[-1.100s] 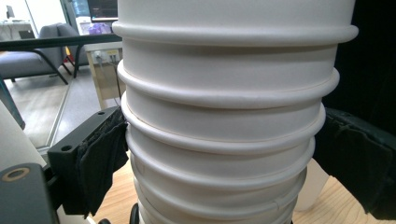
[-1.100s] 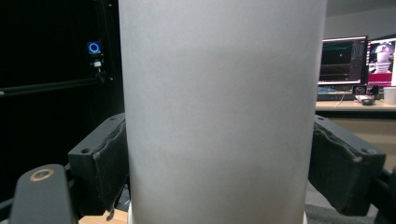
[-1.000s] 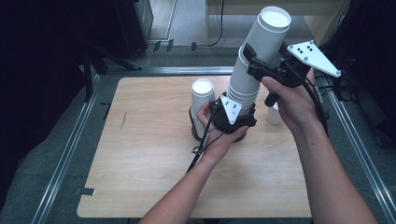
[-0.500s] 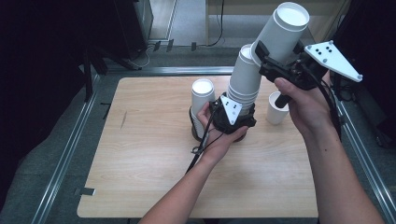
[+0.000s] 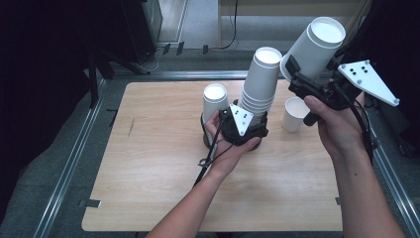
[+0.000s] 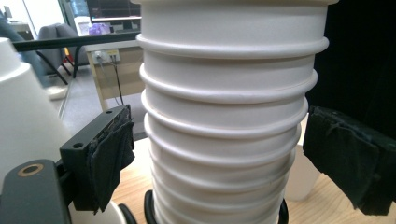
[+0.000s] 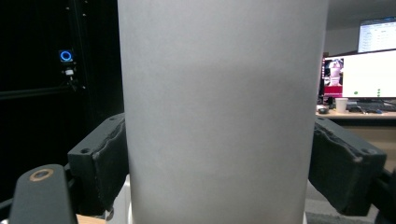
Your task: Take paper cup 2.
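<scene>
**One cup lifted clear of the stack**

The single paper cup (image 5: 317, 47) is up in the air, well apart from the stack of cups (image 5: 260, 82) it sat on in the frames a second ago and half a second ago. It tilts away to the right of the stack, mouth up, above the far right part of the tabletop (image 5: 148, 163). The right hand-held gripper (image 5: 309, 79) is clenched on its lower wall; in the right gripper view both pads press against the grey side of the cup (image 7: 219, 112).

The stack stands upright near the middle of the tabletop with the left hand-held gripper (image 5: 245, 124) around its base. Its jaws have just been closing, with the stack between them. In the left gripper view the cloth-covered pads (image 6: 109, 154) stand just off the ribbed rims, so this reads as steadying rather than a firm clamp.

The separation step looks done. What remains, most likely, is to set the freed cup down beside the two loose cups already standing: one (image 5: 215, 99) just left of the stack, another (image 5: 295, 113) to its right.
</scene>
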Demonstrator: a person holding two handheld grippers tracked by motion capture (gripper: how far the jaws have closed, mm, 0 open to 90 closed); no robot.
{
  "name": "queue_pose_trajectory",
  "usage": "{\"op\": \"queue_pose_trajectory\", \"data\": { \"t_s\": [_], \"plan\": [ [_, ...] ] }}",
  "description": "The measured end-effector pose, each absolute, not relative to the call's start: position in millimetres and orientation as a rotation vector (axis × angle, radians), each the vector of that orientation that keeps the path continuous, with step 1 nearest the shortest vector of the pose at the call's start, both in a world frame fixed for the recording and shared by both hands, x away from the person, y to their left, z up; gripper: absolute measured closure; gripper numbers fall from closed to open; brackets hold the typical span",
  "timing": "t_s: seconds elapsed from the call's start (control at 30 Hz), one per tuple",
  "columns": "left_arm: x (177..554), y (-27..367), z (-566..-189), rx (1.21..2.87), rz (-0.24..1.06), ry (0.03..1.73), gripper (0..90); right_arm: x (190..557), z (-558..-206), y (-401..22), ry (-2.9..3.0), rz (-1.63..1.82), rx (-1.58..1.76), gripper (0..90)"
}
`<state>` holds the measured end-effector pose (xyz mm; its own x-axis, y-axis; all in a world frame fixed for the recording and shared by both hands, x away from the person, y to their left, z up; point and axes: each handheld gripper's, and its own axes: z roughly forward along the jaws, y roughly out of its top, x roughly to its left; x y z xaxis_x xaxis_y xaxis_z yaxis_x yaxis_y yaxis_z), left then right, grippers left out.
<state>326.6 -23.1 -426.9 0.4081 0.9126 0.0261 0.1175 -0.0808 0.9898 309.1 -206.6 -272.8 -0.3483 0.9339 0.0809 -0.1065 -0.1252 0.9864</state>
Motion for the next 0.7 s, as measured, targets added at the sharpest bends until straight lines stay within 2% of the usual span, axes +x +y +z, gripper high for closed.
{"op": "queue_pose_trajectory", "data": {
  "t_s": [0.37, 0.57, 0.7],
  "plan": [
    [302.4, -11.4, -424.6, 1.541, 0.81, 0.854, 7.0, 296.6, -298.1, -214.7, 1.309, 1.56, 1.024, 14.6],
    [289.8, 3.0, -425.7, 1.553, 0.753, 0.859, 0.0, 287.5, -314.0, -215.4, 1.321, 1.554, 1.025, 14.6],
    [281.4, 14.9, -427.0, 1.564, 0.727, 0.877, 0.0, 283.9, -326.2, -212.9, 1.335, 1.527, 1.022, 14.6]
  ]
}}
